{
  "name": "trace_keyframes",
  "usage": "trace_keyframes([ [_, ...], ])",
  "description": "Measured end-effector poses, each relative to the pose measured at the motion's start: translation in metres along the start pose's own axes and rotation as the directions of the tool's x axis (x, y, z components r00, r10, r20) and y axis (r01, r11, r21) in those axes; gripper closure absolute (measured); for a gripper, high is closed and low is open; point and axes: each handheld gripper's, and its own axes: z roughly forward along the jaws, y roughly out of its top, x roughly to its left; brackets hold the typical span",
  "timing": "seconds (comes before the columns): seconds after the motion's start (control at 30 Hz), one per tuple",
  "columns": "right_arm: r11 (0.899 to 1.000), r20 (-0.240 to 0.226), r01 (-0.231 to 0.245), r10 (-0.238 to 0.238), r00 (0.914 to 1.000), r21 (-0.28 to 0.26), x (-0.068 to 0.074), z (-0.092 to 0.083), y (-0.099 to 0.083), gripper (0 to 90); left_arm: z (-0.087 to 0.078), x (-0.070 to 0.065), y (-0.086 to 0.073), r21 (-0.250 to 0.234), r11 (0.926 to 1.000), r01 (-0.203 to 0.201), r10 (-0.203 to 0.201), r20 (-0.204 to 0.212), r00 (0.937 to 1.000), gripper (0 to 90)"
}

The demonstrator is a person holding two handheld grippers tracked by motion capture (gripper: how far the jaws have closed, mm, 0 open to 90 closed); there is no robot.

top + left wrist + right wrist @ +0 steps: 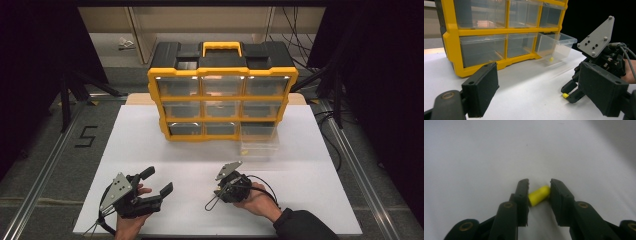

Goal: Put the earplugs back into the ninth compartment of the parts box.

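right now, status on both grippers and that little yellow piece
Right gripper closed on the yellow piece, low on the white table. Left gripper open, empty. Bottom right drawer of the yellow organizer pulled out. Nothing in the way.

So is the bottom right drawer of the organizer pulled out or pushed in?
Pulled out: the clear drawer juts forward from the yellow organizer onto the table, with a small yellow piece inside.

One sign can be read: a black number "5" [86,136] stands on the grey floor [45,150], left of the white table [140,145].
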Motion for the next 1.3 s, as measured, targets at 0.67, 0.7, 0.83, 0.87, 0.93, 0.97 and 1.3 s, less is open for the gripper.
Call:
trace_keyframes([
  [0.67,0.999,-0.001,-0.004,0.004,1.0,-0.041,-0.01,-0.008,-0.001,77.5,0.0,0.0,0.0,-0.001,1.0,0.001,-0.001,-0.003,1.0,16.1],
  [0.7,0.999,0.001,-0.004,0.004,1.0,-0.043,-0.01,-0.009,-0.001,78.0,0.0,0.0,0.0,-0.001,1.0,0.001,-0.001,-0.003,1.0,16.0],
  [0.83,0.998,0.006,-0.005,0.006,1.0,-0.06,-0.013,-0.013,0.0,78.9,0.0,0.0,0.0,0.0,1.0,0.001,-0.001,-0.003,1.0,16.0],
  [0.87,0.998,0.004,-0.005,0.006,1.0,-0.064,-0.013,-0.014,0.0,78.9,0.0,0.0,0.0,0.001,1.0,0.001,-0.001,-0.004,1.0,16.0],
  [0.93,0.997,0.01,-0.008,0.009,0.9999,-0.076,-0.016,-0.018,0.001,78.9,0.0,0.0,0.0,0.002,1.0,0.002,-0.002,-0.006,1.0,16.0],
  [0.97,0.996,0.012,-0.012,0.013,0.9998,-0.088,-0.018,-0.021,0.001,78.9,0.0,0.0,0.0,0.002,1.0,0.002,-0.002,-0.006,1.0,16.0],
  [1.3,0.974,0.041,-0.065,0.076,0.9963,-0.215,-0.037,-0.058,0.007,79.1,0.0,0.0,0.0,0.001,1.0,0.001,-0.001,-0.006,1.0,16.0],
])
